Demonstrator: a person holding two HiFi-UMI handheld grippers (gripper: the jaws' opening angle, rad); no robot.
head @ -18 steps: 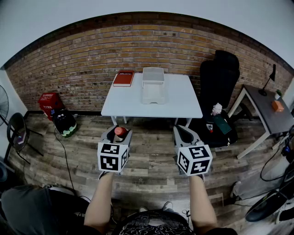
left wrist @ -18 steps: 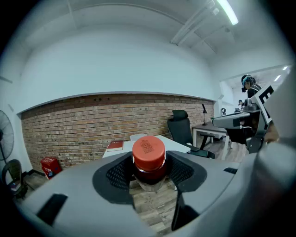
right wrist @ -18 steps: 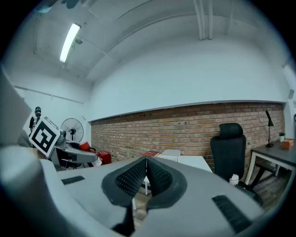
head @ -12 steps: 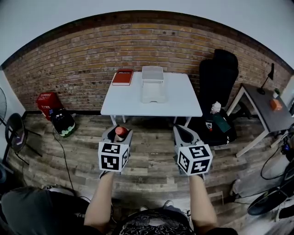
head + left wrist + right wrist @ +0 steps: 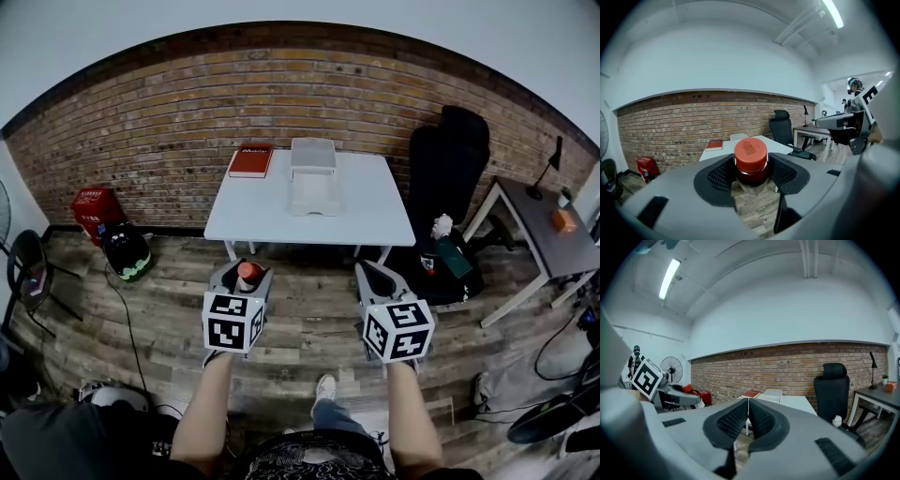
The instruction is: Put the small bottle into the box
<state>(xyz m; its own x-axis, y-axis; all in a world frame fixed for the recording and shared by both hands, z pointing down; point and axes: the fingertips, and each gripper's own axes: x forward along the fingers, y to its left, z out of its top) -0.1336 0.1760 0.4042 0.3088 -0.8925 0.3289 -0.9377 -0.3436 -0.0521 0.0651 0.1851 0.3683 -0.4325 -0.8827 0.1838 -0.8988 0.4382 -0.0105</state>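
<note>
The left gripper (image 5: 751,174) is clenched on the small bottle (image 5: 751,164); its jaws stand wide apart and its two ribbed pads (image 5: 723,176) press on the bottle's glass sides just under the red cap (image 5: 751,151); the bottle stands upright between them, held in the air over the wooden floor (image 5: 309,328), well apart from the box (image 5: 313,178); the right gripper (image 5: 748,416) is closed, its two pads (image 5: 761,418) meet with nothing between them, and it hangs beside the left one at about the same height; each gripper is carried on a bare forearm (image 5: 202,412), and one foot in a light shoe (image 5: 324,387) shows between the arms; at the far left, near the brick wall (image 5: 169,122), a red crate (image 5: 97,208) sits on the floor with a black and green bag or helmet (image 5: 126,251) just beside it, which of the two I cannot tell; further right stands the white table (image 5: 366,216), and on its back edge a red book (image 5: 252,160) lies just left of the box; the box is whitish and stands at the middle of the table's far side; right of the table there is a black office chair (image 5: 448,164), and then a grey desk (image 5: 544,239) with a small orange thing (image 5: 565,217) on it; the wooden floor lies between the grippers and the table.
</note>
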